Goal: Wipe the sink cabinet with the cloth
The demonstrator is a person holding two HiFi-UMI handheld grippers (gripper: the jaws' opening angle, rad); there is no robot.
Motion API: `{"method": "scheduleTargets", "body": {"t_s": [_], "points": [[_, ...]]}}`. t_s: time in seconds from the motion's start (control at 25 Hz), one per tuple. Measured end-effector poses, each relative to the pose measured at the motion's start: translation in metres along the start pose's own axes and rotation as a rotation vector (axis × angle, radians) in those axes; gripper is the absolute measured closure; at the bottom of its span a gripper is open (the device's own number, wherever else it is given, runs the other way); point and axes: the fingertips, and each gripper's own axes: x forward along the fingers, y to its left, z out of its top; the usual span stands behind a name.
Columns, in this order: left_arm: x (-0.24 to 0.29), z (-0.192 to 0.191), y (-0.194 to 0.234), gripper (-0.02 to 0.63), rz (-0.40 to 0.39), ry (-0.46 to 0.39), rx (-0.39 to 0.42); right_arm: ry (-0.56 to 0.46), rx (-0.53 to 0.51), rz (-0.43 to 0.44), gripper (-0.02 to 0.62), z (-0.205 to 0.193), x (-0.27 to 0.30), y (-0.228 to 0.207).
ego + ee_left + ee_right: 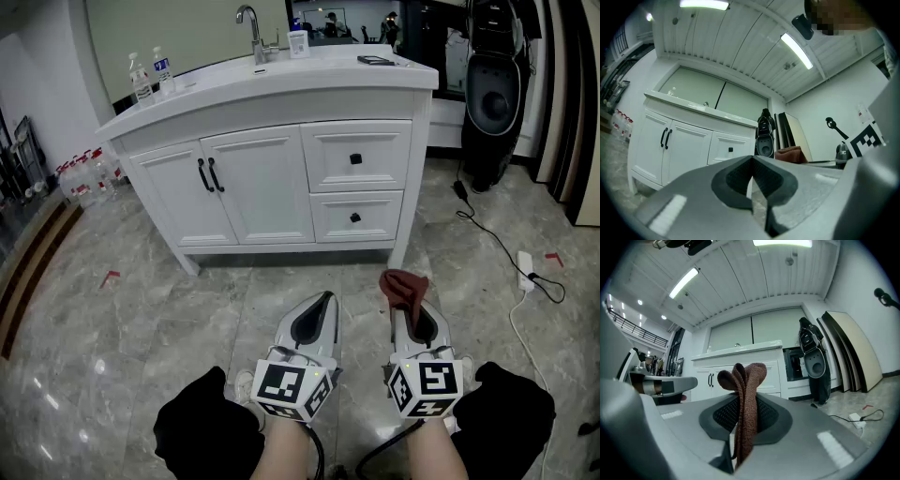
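Observation:
A white sink cabinet (281,178) with two doors, two drawers and a faucet stands ahead across the marble floor; it also shows in the left gripper view (689,140) and the right gripper view (740,366). My right gripper (405,296) is shut on a reddish-brown cloth (404,288), whose folded end sticks up past the jaws (743,394). My left gripper (323,300) is shut with nothing between its jaws (751,161). Both grippers hang low over the floor, well short of the cabinet.
Bottles (150,75) stand on the countertop's left end and a dark flat item (375,61) on its right. A black appliance (492,94) stands right of the cabinet. A cable and power strip (525,272) lie on the floor at right. More bottles (84,178) sit at left.

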Motion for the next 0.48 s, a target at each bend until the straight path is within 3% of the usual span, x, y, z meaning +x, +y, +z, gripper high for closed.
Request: {"method": "scheduleTargets", "body": {"t_s": [0.48], "points": [[-0.0009, 0.001, 0.0009, 0.606, 0.011, -0.006, 0.008, 0.016, 0.047, -0.016, 0.514, -0.0063, 0.0001, -0.004]]}}
